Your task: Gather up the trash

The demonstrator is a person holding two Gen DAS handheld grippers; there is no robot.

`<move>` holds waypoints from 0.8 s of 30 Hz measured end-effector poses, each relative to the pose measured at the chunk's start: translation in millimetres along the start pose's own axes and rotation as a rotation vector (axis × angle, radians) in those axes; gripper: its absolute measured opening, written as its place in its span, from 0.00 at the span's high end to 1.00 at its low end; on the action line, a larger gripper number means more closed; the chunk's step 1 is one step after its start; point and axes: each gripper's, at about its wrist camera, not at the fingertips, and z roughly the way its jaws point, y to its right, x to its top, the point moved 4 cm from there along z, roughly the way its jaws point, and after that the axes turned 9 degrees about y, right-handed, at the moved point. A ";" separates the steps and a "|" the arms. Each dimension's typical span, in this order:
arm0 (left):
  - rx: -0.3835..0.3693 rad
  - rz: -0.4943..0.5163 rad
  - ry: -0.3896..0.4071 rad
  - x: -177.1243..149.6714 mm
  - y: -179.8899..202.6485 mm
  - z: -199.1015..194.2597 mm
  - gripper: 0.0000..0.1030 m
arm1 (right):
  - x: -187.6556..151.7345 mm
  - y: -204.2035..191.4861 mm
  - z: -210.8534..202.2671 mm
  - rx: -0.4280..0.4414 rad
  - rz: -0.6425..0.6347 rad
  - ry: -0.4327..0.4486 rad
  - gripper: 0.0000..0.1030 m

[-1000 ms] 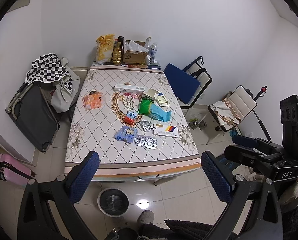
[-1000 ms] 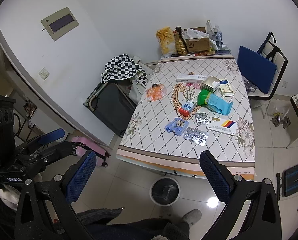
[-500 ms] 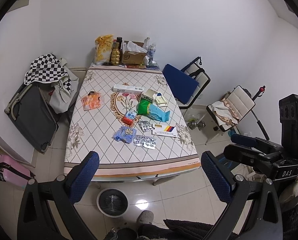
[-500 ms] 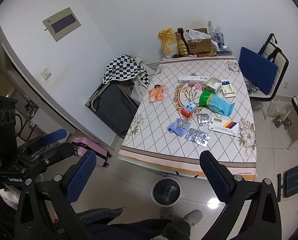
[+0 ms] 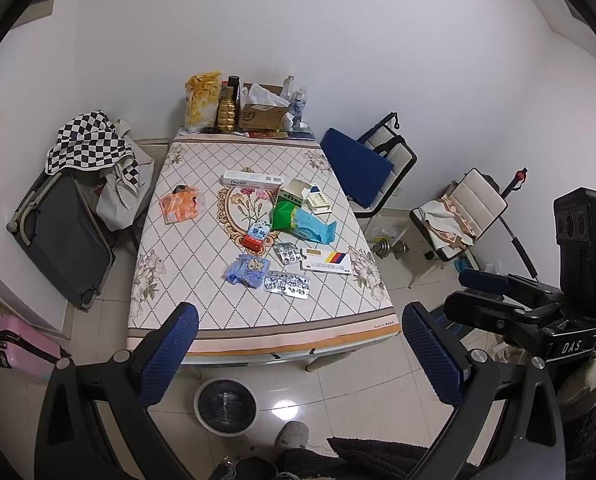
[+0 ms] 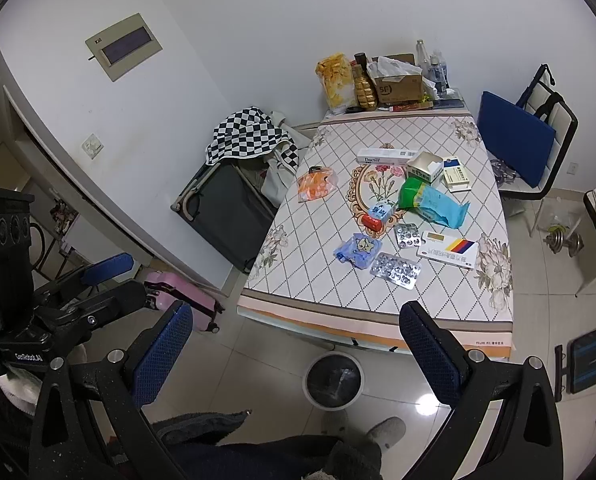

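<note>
Trash lies scattered on a patterned table (image 5: 186, 304) (image 6: 298, 292): an orange wrapper (image 5: 180, 206) (image 6: 315, 186), a blue wrapper (image 5: 246, 270) (image 6: 357, 250), silver blister packs (image 5: 286, 285) (image 6: 395, 270), a green-and-blue bag (image 5: 301, 222) (image 6: 431, 200), small boxes (image 5: 325, 260) and a long white box (image 5: 254, 180). A round bin (image 5: 225, 404) (image 6: 333, 378) stands on the floor by the table's near edge. My left gripper (image 5: 298, 344) and right gripper (image 6: 294, 346) both hover open and empty, well back from the table.
Bottles, a snack bag and a cardboard box (image 5: 262, 114) crowd the table's far end. A folded cot with checkered cloth (image 5: 64, 216) leans left, a pink suitcase (image 5: 16, 346) beside it. Chairs (image 5: 371, 164) and a dumbbell (image 5: 389, 246) are on the right. A person's slipper (image 5: 294, 434) is below.
Both views have pulled back and risen a little, so the table looks slightly smaller and farther. Nothing on the table has moved; both grippers remain open.
</note>
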 end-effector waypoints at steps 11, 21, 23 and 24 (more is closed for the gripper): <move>0.002 0.001 0.002 -0.3 1.1 0.1 0.00 | -4.4 2.6 -4.0 0.004 -0.003 -0.003 0.00; -0.006 0.002 0.001 -4.3 3.0 1.7 0.00 | -4.7 5.2 -4.0 0.007 -0.003 -0.006 0.00; -0.005 0.001 0.001 -4.4 3.5 2.1 0.00 | -4.4 5.5 -5.3 0.007 -0.001 -0.007 0.00; -0.004 0.000 0.001 -4.9 3.8 1.9 0.00 | -3.8 5.9 -5.5 0.008 0.000 -0.008 0.00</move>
